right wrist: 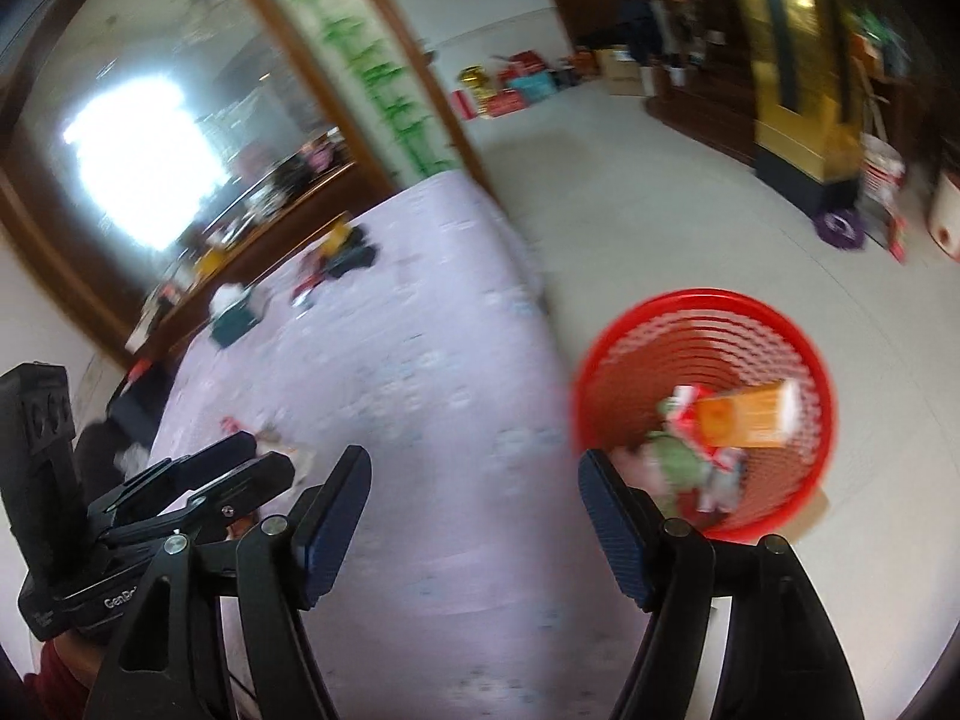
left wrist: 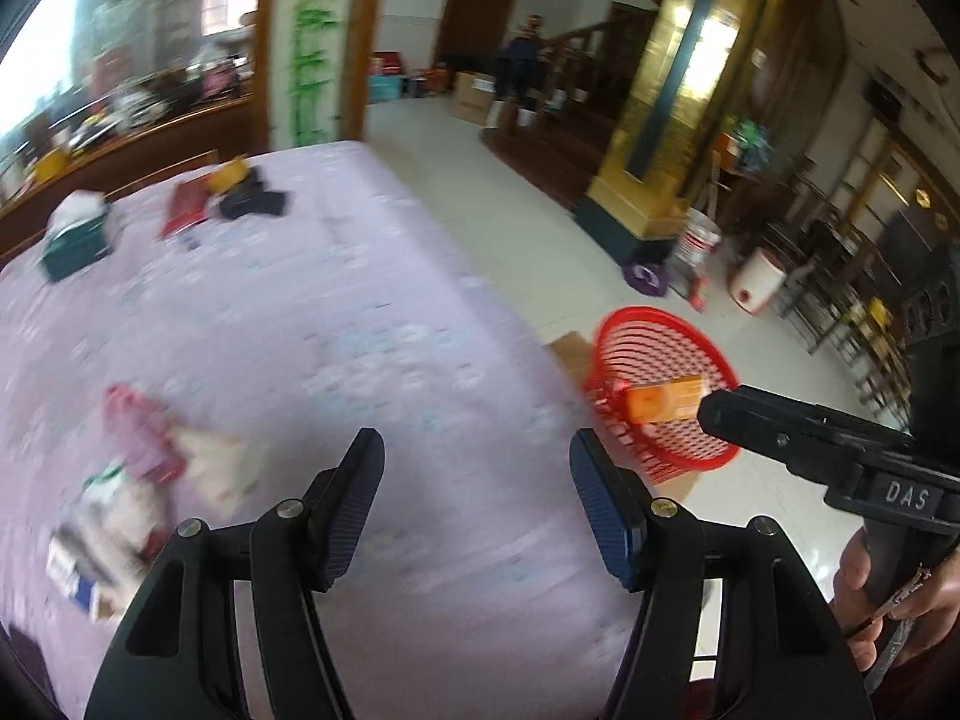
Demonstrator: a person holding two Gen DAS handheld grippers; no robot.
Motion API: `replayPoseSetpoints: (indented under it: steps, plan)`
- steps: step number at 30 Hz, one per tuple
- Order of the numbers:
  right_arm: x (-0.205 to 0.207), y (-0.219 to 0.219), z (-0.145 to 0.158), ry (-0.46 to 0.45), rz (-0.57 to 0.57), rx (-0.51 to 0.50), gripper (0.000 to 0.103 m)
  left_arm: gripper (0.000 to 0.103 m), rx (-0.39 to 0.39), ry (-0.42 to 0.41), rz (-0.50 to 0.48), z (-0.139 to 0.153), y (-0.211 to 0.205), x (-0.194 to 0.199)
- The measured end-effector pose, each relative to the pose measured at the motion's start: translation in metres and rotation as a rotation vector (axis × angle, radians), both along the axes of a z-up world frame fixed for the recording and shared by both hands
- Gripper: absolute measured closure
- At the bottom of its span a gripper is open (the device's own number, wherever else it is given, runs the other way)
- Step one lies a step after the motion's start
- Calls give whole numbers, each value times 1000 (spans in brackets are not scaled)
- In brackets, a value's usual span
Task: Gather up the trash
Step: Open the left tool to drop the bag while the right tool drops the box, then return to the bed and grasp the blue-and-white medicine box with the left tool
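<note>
My left gripper (left wrist: 477, 480) hangs open over the lilac tablecloth (left wrist: 312, 312) with nothing between its fingers. A blurred pile of trash lies to its left: a pink wrapper (left wrist: 141, 429), a beige paper (left wrist: 219, 465) and small cartons (left wrist: 96, 540). Off the table's right edge, a red mesh basket (left wrist: 678, 342) stands on the floor. It holds an orange box (left wrist: 666, 399). My right gripper (left wrist: 711, 408) reaches in from the right beside the basket. In the right wrist view my right gripper (right wrist: 474, 480) is open and empty, and the red basket (right wrist: 720, 333) holds the orange box (right wrist: 744, 414) and crumpled wrappers (right wrist: 678, 459). The left gripper (right wrist: 270, 456) shows at the left.
A teal tissue box (left wrist: 78, 243) and red and dark items (left wrist: 228, 201) lie at the table's far end. Flat cardboard (left wrist: 570, 348) sits under the basket. White buckets (left wrist: 696, 240) and a gold pillar (left wrist: 660, 120) stand on the pale floor. A person (left wrist: 528, 54) stands far back.
</note>
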State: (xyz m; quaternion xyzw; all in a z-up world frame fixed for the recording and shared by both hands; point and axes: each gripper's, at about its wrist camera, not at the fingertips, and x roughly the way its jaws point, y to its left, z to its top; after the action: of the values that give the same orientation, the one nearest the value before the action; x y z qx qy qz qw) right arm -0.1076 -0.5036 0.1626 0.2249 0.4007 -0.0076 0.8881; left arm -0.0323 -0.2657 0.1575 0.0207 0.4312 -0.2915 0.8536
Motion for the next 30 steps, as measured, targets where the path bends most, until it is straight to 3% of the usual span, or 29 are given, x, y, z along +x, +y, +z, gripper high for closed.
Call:
replayPoseSetpoints:
  steps: [6,12,19,23,30]
  plan:
    - [17,64,-6,20,140,-4,27,40,-16,45,163,-8,80,-2]
    - [33,111,-15,53,237,20,27,40,-40,112,387,-27,171,-1]
    - [40,147,-18,61,307,3,27,40,-52,266,693,-70,270,20]
    - [42,157,-18,66,318,-8,27,40,-79,353,749,-96,289,39]
    - [40,151,-19,79,286,-18,27,46,-6,389,727,-125,285,67]
